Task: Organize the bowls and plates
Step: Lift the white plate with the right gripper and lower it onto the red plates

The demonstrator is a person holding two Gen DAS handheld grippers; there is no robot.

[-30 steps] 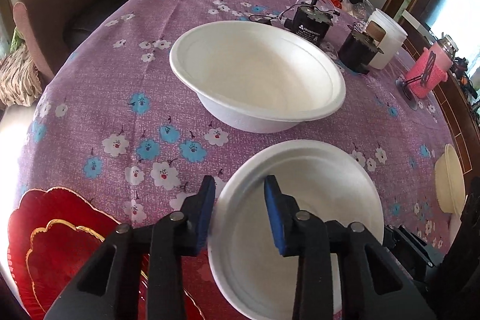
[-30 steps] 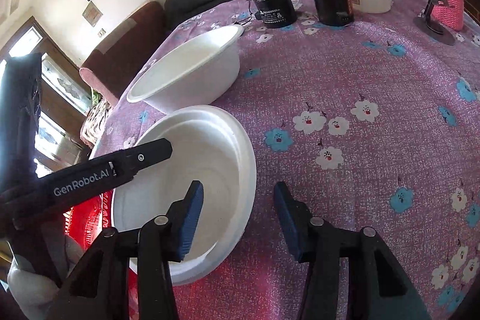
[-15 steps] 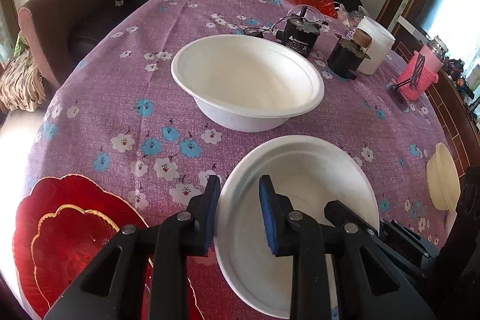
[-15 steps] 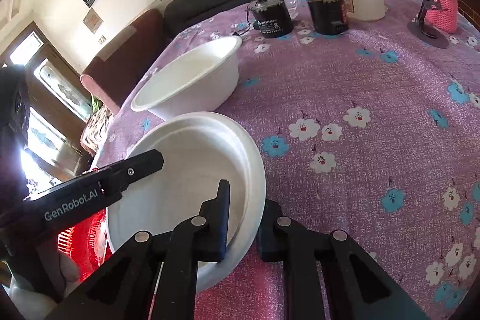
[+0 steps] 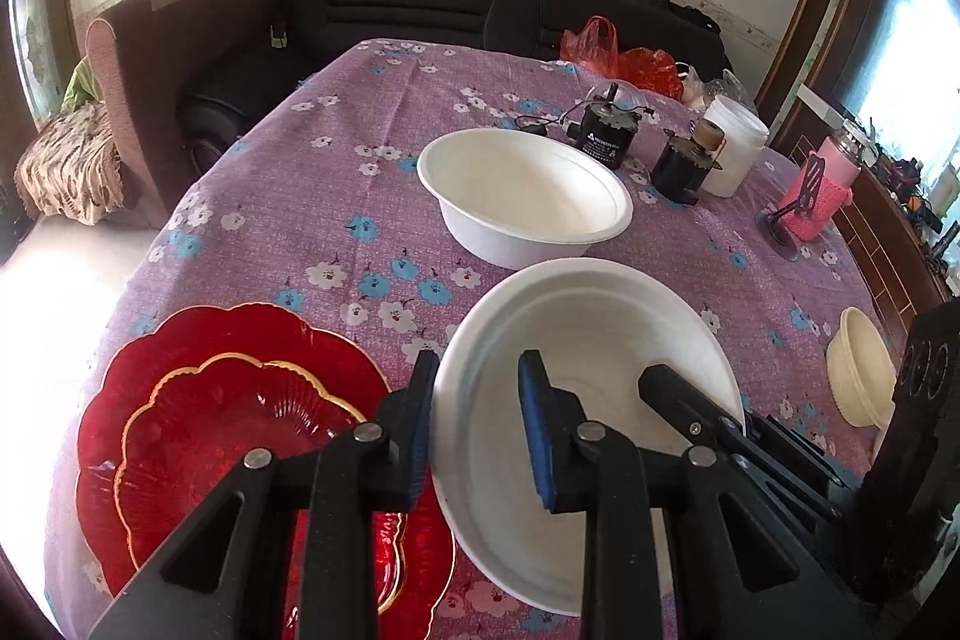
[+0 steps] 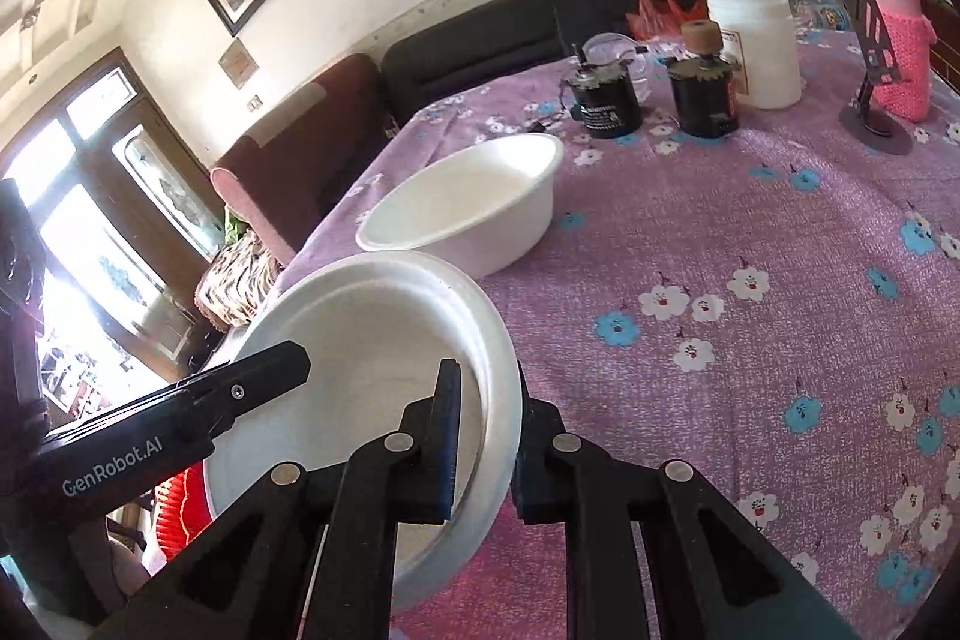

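The white plate (image 5: 600, 340) in the left wrist view sits raised over the purple floral tablecloth (image 5: 300, 220), its left rim between the left gripper (image 5: 477, 427) fingers; whether the pads pinch it cannot be told. Red plates (image 5: 240, 400) lie just left, a white bowl (image 5: 528, 196) beyond. In the right wrist view, the white plate (image 6: 372, 334) has its right rim clamped by the right gripper (image 6: 486, 436), one finger inside, one outside, with the white bowl (image 6: 468, 202) behind.

Both wrist views look down close, sharing the white plate (image 5: 591, 340)
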